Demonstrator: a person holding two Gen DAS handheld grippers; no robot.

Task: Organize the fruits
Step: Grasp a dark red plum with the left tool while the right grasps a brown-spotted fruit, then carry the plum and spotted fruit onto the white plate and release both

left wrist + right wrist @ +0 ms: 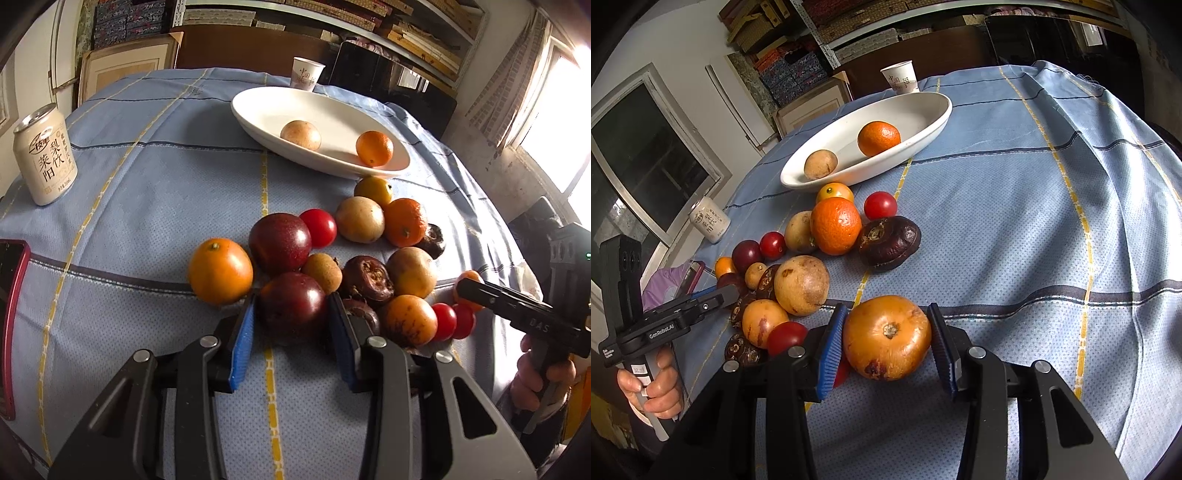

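Note:
My left gripper (291,301) is shut on a dark purple round fruit (291,308) at the near edge of a fruit pile on the blue cloth. An orange (220,270) lies just left of it, with several brown, red and orange fruits to its right. My right gripper (888,310) is shut on a yellow-orange round fruit (886,338), which rests on the cloth at the pile's right end. Beyond the pile, a white oval dish (258,110) holds a tan fruit (301,134) and a mandarin (373,147). Each gripper shows at the edge of the other's view, held by a hand.
A drink can (44,158) stands at the far left of the table. A paper cup (306,75) stands behind the dish. A red-cased phone (11,314) lies at the left edge. Shelves and boxes line the back wall.

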